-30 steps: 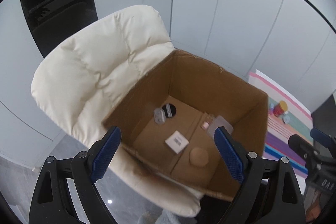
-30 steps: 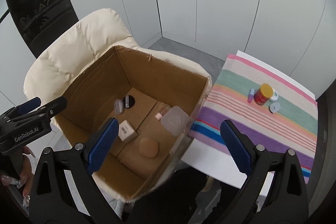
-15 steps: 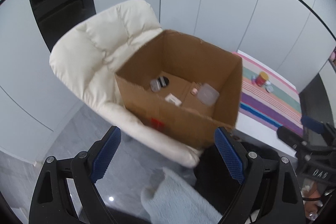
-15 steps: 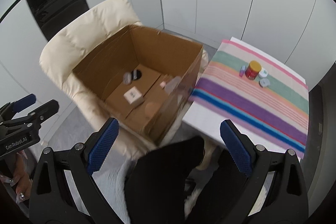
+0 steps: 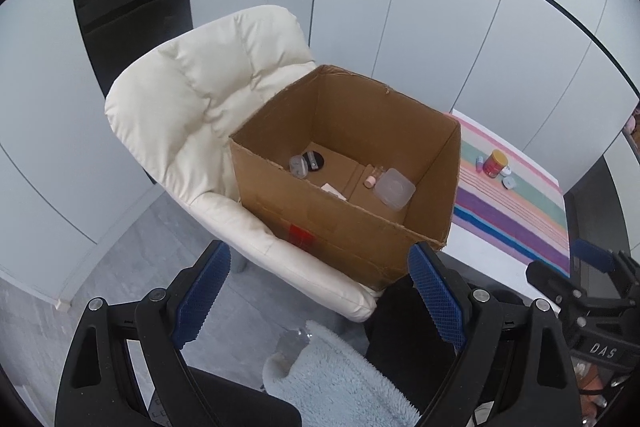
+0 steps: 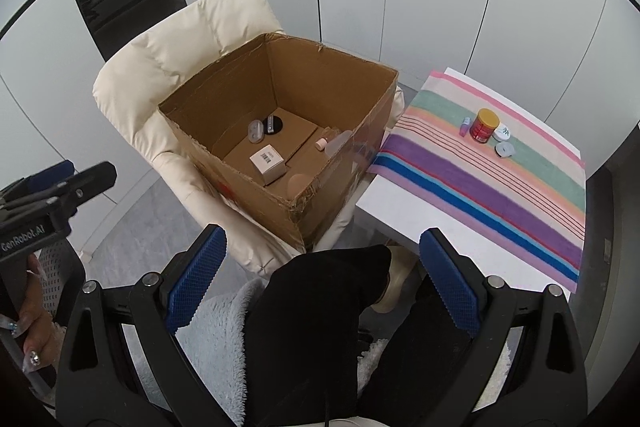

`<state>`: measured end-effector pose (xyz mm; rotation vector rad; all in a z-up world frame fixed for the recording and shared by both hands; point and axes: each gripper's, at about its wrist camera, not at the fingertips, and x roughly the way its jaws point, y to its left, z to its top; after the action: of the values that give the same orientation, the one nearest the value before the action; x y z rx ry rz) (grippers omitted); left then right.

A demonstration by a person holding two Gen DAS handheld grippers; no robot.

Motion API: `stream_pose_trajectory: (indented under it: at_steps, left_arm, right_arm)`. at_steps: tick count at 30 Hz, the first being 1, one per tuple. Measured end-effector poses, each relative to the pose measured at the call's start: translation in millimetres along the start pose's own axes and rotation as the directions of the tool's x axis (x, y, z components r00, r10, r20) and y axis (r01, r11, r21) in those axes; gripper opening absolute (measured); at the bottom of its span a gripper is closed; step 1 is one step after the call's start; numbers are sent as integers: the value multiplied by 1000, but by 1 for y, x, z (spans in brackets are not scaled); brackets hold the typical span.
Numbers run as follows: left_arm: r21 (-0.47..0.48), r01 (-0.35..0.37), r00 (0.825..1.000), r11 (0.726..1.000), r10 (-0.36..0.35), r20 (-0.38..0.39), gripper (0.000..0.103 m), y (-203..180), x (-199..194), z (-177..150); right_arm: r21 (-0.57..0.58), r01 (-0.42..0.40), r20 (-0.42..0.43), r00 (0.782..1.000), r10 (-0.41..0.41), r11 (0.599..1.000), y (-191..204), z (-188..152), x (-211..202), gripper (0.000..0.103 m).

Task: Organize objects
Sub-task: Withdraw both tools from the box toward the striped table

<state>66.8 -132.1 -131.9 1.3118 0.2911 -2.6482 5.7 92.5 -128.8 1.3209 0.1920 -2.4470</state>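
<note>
**Both claws backed off from box; box contents partly sorted, table items pending**

Change noted: over the last second both wrist views went from looking nearly straight down into the cardboard box [image 6: 280, 131] to a higher, farther view. The box now sits mid-frame, with its outer front wall and a red mark visible in the left wrist view. Reads as a withdrawal after a drop-off, not an approach.

Left claw [image 5: 316, 301]: released, jaws spread wide, nothing between them. Right claw [image 6: 320, 277]: likewise released and empty.

Box rests on the seat of a cream padded chair [image 6: 184, 39], centre-left of frame. Inside, on the box floor:
- white carton with barcode [image 6: 267, 159], near centre
- small clear case [image 6: 256, 131] touching a black round item [image 6: 274, 125], toward the back
- tan round puff [image 6: 297, 183], near the front wall
- clear square container [image 5: 394, 187] leaning at the right side, with a small pink piece [image 5: 370, 181] just beside it

On the striped cloth [image 6: 500, 187] covering the table [image 6: 400, 223], upper right of frame: red jar with yellow lid [image 6: 484, 126], small purple tube [image 6: 464, 127] just left of it, two white round lids [image 6: 505, 141] just right.

Judgement: if the goal is to collect everything in the box, four items remain on the table. Right claw is the nearer one; the jar cluster is tight, so a neighbour could be knocked in the grasp.
</note>
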Motion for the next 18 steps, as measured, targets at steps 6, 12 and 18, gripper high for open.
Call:
stream_pose_trajectory:
  at_steps: [6,12,18]
  left_arm:
    - [55,9,1000,998,-9,-2,92,-16,7,0]
    - [97,32,999,995,-32,-3,92,-37,15,7]
    - [147,99,995,984,-97,-23,92,-74,29,17]
  right_arm:
    - [25,8,0,1000,-8,1000,-10,2,2,99]
    - [66,47,19,999,-48,997,-32,-1,-2,99]
    - [141,96,28,995,-100,985,-72,-9,-12,99]
